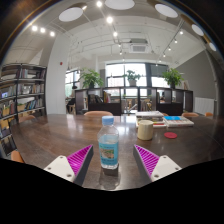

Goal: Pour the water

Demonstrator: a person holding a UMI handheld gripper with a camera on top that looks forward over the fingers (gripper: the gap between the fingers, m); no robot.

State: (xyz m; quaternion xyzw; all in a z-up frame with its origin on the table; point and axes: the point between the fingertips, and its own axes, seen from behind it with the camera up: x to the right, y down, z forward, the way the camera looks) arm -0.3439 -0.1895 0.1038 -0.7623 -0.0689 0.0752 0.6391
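The hand-held gripper (108, 160) has its fingers spread apart, and a water bottle (108, 145) with a blue label stands upright on the wooden surface (60, 130) between them, with a gap on each side. Beyond the bottle and a little to the right sits a pale cup (145, 129). A book (176, 121) lies nearer the far right edge.

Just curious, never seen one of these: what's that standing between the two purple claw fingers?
A water bottle with a blue label, standing upright on the wooden table. The claw is open around it, seen in the gripper view.
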